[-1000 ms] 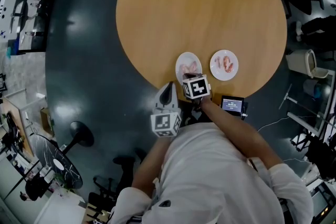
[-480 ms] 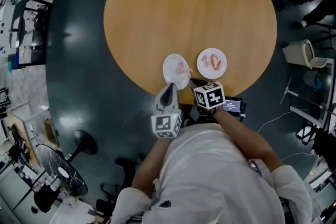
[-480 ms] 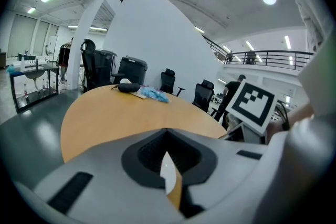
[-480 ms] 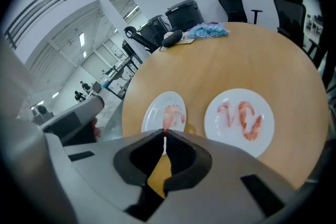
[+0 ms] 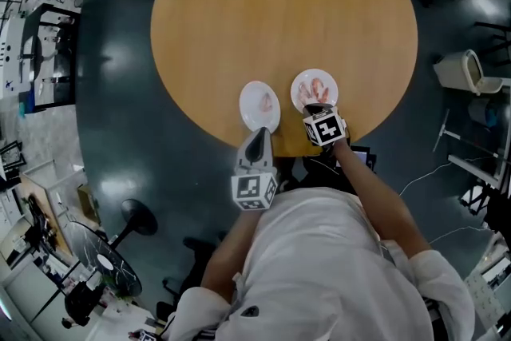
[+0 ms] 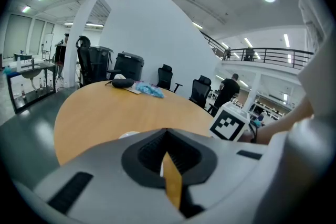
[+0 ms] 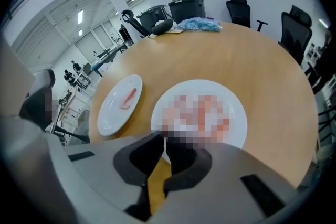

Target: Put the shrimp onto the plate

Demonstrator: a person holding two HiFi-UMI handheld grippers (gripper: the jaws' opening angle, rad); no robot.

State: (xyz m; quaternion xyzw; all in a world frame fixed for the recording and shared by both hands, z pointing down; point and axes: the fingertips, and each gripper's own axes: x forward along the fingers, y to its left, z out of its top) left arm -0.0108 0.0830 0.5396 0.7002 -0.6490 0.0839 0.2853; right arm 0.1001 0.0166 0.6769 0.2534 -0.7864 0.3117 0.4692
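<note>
Just beyond right tool [image 7: 164, 140], shrimp [image 5: 317, 89] on plate [image 7: 199, 86], jaws together

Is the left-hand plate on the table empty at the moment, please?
No, one pink shrimp lies on the left-hand plate, as the right gripper view shows.

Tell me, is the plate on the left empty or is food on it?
Not empty. The left plate has one pink shrimp lying on it, seen in the right gripper view.
</note>
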